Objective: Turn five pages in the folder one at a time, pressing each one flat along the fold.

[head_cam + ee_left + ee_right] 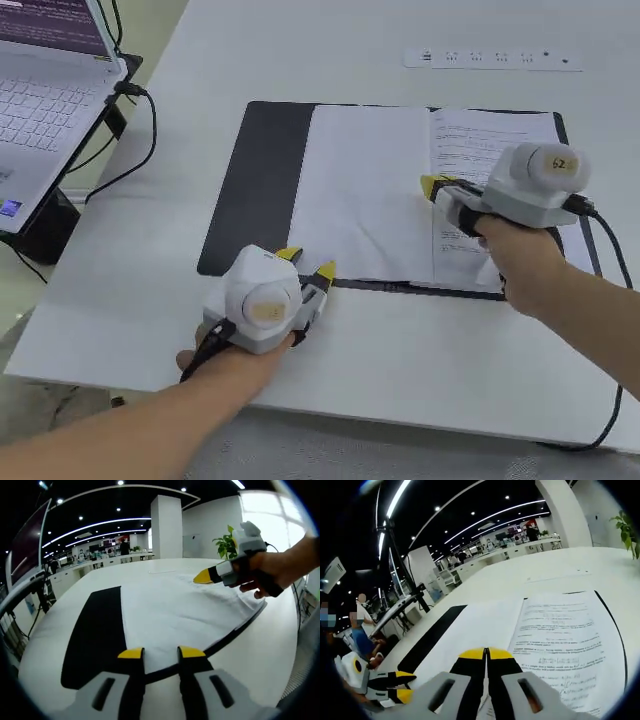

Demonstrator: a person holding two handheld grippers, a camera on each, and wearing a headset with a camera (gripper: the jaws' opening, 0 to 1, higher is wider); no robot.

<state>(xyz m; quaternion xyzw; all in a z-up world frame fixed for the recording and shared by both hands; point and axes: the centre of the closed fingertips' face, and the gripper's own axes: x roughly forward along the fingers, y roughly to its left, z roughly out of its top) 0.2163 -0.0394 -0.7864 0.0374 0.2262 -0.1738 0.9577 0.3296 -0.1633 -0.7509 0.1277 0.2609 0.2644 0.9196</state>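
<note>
Right gripper (434,186): jaws pressed together, tips at the centre fold of the folder (255,180). Left gripper (308,266): jaws narrowly parted, empty, at the folder's near edge. Folder lies open, flat on the table (400,350).

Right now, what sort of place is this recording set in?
Most likely an open-plan office: rows of desks under strip ceiling lights, a laptop on the white table, and a potted plant.
</note>
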